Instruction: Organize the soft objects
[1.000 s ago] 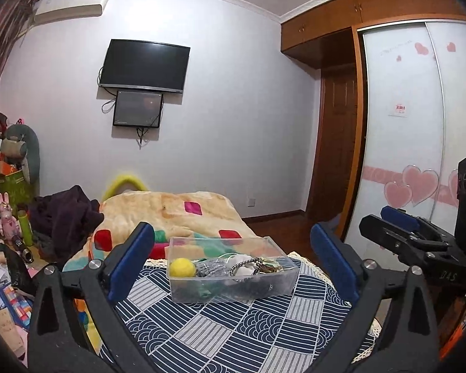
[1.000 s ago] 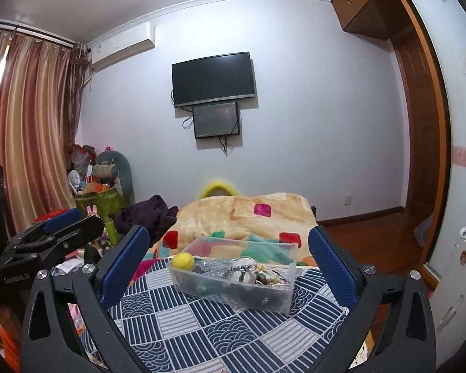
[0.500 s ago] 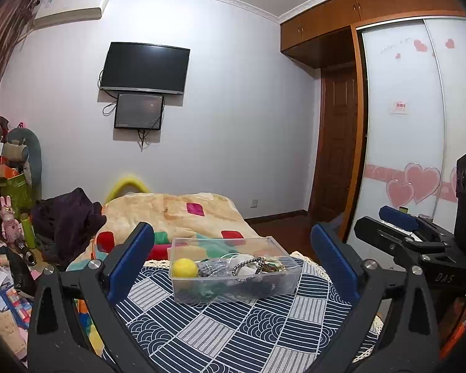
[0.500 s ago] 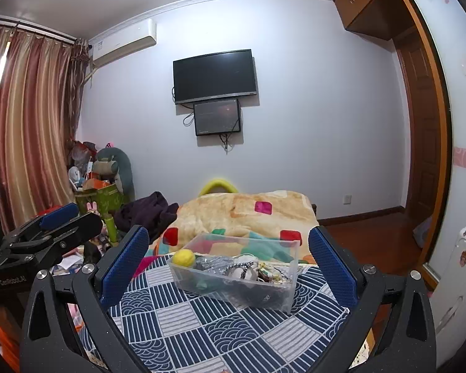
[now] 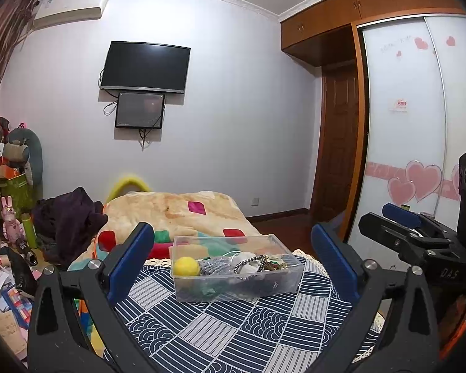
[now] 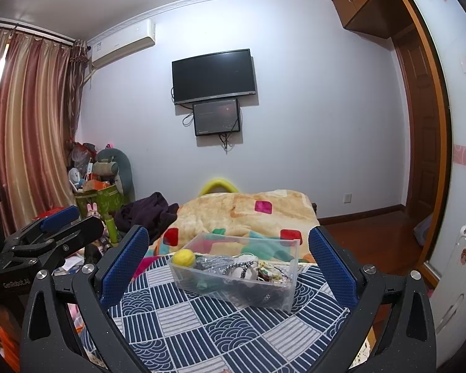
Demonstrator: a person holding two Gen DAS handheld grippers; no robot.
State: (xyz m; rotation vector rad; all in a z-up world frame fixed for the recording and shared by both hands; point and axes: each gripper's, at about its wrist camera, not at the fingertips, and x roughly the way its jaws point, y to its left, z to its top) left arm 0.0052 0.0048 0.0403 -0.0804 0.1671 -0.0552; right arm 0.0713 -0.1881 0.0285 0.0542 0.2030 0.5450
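While you hold both tools above the blue patterned cloth point(image 5: 233, 335), your left gripper point(image 5: 233, 261) has its 2 fingers spread wide and grasps nothing. Your right gripper point(image 6: 230, 261) is also released, with its 2 blue pads far apart. The clear plastic box point(image 5: 236, 283) stands on the cloth in front of both grippers, not touched. Inside it lie the yellow ball point(image 5: 186, 266) at the left end and a tangle of small items point(image 5: 251, 262) beside it.
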